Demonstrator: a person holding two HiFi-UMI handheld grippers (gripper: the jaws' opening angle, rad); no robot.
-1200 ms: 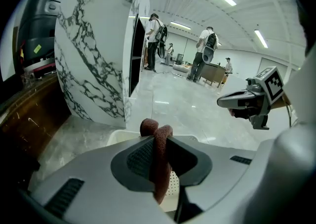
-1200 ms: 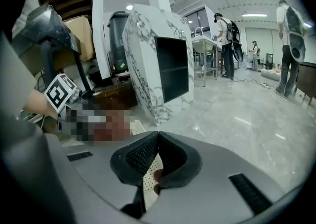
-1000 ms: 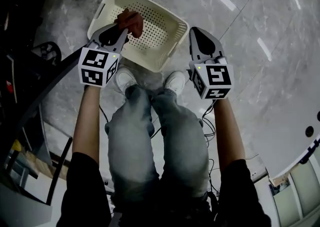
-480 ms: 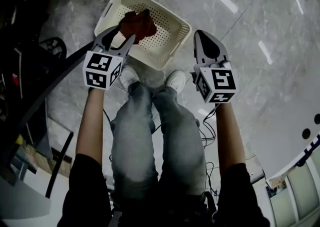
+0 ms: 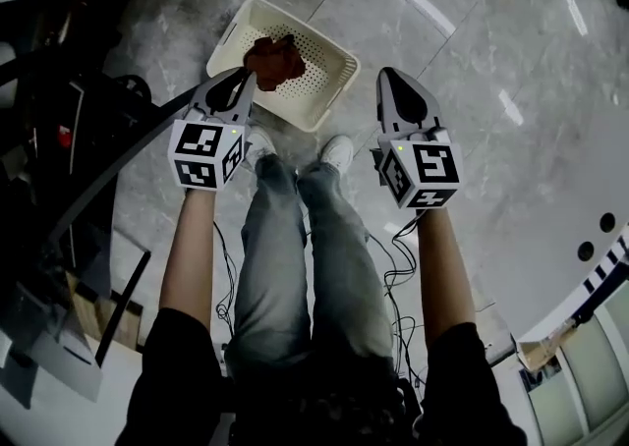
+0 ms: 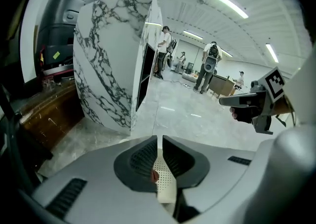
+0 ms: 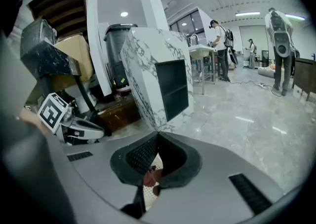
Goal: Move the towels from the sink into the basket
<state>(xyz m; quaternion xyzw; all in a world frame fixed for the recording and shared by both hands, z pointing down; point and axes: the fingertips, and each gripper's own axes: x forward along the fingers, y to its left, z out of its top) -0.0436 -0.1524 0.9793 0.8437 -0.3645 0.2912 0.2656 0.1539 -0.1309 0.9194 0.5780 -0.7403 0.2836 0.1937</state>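
Both are empty: the left gripper's (image 5: 244,78) jaws have just been closing, the right gripper's (image 5: 387,76) are pressed together. The rust towel (image 5: 275,61), heaped by the basket (image 5: 334,93) rim, could flop out.

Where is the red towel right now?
In the head view, the rust-red towel lies inside the cream basket on the floor, toward the basket's left side, at the upper middle of the picture.

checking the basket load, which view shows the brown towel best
Head view: the brown towel lies in plain sight inside the basket. Both gripper views show only a reddish sliver of it, glimpsed behind their own jaws.
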